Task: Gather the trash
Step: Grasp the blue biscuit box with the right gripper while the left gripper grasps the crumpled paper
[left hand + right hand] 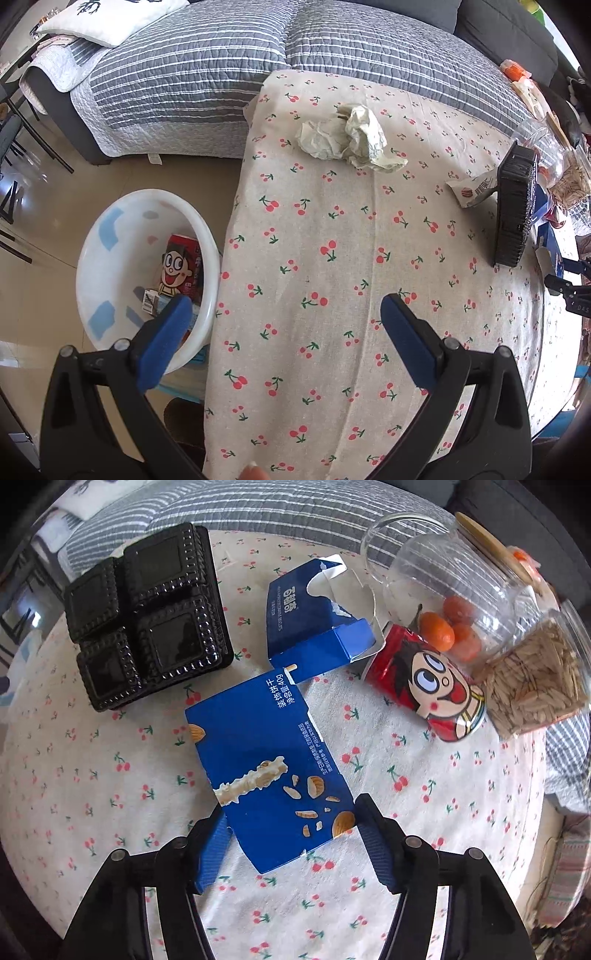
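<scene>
While both tools hover over the cherry-print worktop (314,229):
Left tool (284,306): jaws spread wide, gripping nothing.
Right tool (291,823): jaws straddle the near end of the flattened blue box (269,775); whether they pinch it, I cannot tell.
Crumpled paper (347,138): far side of worktop.
White basin (110,258): on floor, holding a red carton (181,266).
Red can (424,690): lying beside jars.
</scene>
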The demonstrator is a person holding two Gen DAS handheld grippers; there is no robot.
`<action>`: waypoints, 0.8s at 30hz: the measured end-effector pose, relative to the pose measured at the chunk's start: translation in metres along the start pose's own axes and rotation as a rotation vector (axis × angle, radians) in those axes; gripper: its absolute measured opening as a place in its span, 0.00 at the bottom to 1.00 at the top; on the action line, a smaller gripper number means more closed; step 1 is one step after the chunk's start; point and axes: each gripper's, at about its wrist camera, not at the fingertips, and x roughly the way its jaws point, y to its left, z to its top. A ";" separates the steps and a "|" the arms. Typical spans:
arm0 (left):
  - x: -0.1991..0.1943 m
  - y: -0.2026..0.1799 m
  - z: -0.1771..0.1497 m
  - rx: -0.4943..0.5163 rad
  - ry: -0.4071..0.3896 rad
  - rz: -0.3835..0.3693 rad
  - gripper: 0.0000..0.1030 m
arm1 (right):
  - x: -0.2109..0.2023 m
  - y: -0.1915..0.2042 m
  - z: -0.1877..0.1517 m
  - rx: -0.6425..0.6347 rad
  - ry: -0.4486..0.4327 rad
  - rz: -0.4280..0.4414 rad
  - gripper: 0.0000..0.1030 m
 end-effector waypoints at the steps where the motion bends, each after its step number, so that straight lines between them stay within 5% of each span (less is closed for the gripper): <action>1: -0.001 0.000 -0.001 -0.001 -0.001 -0.006 0.98 | -0.006 0.000 -0.003 0.037 -0.005 0.011 0.65; 8: -0.005 -0.006 0.002 -0.018 -0.012 -0.047 0.98 | -0.060 0.026 -0.023 0.154 -0.114 0.023 0.65; 14: 0.001 -0.017 0.029 -0.018 -0.069 -0.051 0.97 | -0.048 0.038 -0.026 0.169 -0.123 0.033 0.65; 18: 0.020 -0.024 0.061 0.027 -0.101 -0.026 0.86 | -0.058 0.038 -0.024 0.132 -0.152 0.045 0.65; 24: 0.048 -0.025 0.101 -0.034 -0.105 -0.092 0.73 | -0.062 0.020 -0.032 0.130 -0.146 0.021 0.65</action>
